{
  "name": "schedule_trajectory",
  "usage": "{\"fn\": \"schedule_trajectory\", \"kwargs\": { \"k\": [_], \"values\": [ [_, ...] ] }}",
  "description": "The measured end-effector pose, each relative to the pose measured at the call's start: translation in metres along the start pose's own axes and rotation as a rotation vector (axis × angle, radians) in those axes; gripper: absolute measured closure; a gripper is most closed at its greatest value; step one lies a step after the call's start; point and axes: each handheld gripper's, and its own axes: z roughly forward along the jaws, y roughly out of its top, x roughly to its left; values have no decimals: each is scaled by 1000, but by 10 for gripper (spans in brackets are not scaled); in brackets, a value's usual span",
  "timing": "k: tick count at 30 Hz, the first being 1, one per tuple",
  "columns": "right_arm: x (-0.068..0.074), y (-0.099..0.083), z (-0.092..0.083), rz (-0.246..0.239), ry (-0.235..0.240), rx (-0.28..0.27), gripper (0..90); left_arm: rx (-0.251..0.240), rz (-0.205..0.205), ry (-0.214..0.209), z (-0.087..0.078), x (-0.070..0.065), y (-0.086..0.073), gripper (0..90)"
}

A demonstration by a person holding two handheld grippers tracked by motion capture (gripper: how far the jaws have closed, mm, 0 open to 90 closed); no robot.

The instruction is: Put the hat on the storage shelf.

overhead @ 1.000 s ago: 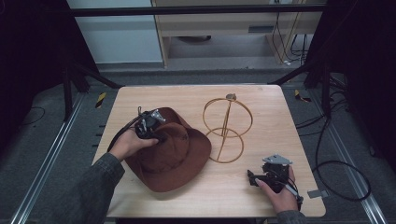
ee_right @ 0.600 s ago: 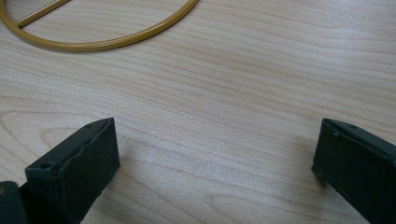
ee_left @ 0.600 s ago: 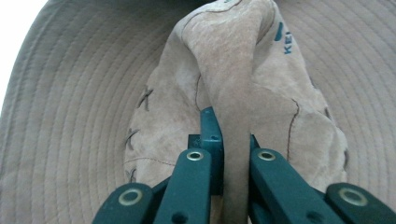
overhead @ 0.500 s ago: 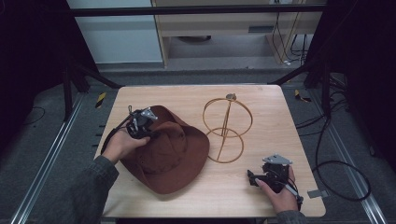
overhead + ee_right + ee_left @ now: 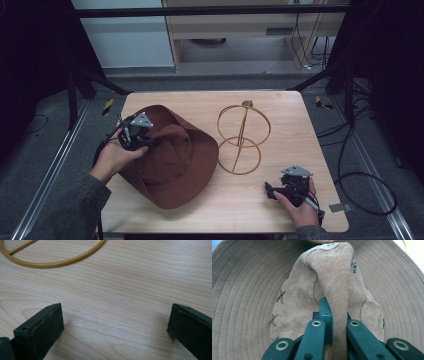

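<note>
A brown suede hat (image 5: 175,160) with a wide stitched brim lies on the left half of the wooden table (image 5: 300,125), tilted up at its far left side. My left gripper (image 5: 149,142) is shut on a pinched fold of the hat's crown (image 5: 334,270), with the suede squeezed between the jaws of the left gripper (image 5: 335,315). A person's hand holds that gripper at the hat's left edge. A gold wire stand (image 5: 243,135) of two rings on a post stands at the table's middle. My right gripper (image 5: 270,190) rests open near the front right edge, and nothing lies between the jaws of the right gripper (image 5: 115,322).
The stand's lower ring (image 5: 50,263) lies just ahead of my right gripper. Bare wood stretches to the right of the stand. Cables (image 5: 360,180) trail over the dark floor at the right, and a cabinet (image 5: 235,30) stands behind the table.
My left gripper has moved left and up with the hat's crown in its jaws. The hat slid left and its far side lifted. The right gripper has not moved.
</note>
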Motion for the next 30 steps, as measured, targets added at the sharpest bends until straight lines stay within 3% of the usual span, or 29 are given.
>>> {"fn": "schedule_trajectory", "kwargs": {
  "k": [12, 20, 30],
  "values": [
    [0, 0, 0, -2, 0, 0, 5, -20, 24, -1, -20, -9, -6, 887],
    [0, 0, 0, 0, 0, 0, 5, -65, 39, -5, -39, -21, -6, 887],
    [0, 0, 0, 0, 0, 0, 5, -87, 53, -12, -52, -24, -10, 886]
  ]
}}
